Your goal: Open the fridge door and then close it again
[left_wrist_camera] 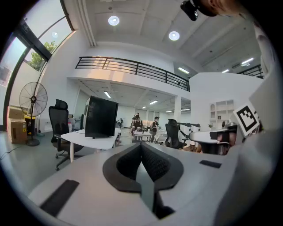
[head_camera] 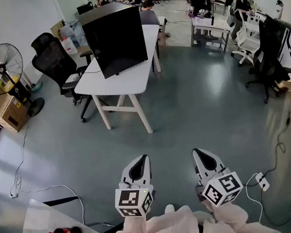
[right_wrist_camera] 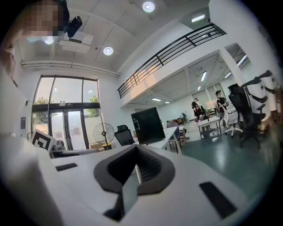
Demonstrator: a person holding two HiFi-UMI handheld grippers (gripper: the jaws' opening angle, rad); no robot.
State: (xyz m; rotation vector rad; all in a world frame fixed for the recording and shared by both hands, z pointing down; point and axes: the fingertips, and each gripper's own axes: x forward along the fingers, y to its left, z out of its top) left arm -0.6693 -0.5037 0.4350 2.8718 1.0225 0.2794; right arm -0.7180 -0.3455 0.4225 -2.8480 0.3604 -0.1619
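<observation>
Grey office floor lies between the person and the white counter (head_camera: 128, 82), where the black fridge (head_camera: 115, 37) stands well out of reach, its door seemingly shut. Near the body, the left gripper (head_camera: 140, 161) and right gripper (head_camera: 200, 153) point level, fingers (left_wrist_camera: 154, 164) pressed together on nothing, likely just carried before the approach.

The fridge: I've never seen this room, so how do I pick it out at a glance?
Find the long white rectangular table standing mid-floor in the head view. On it stands a tall glossy black box: that is the fridge. Unlike the black office chairs left of the table, it is flat-sided and sits on the tabletop.
</observation>
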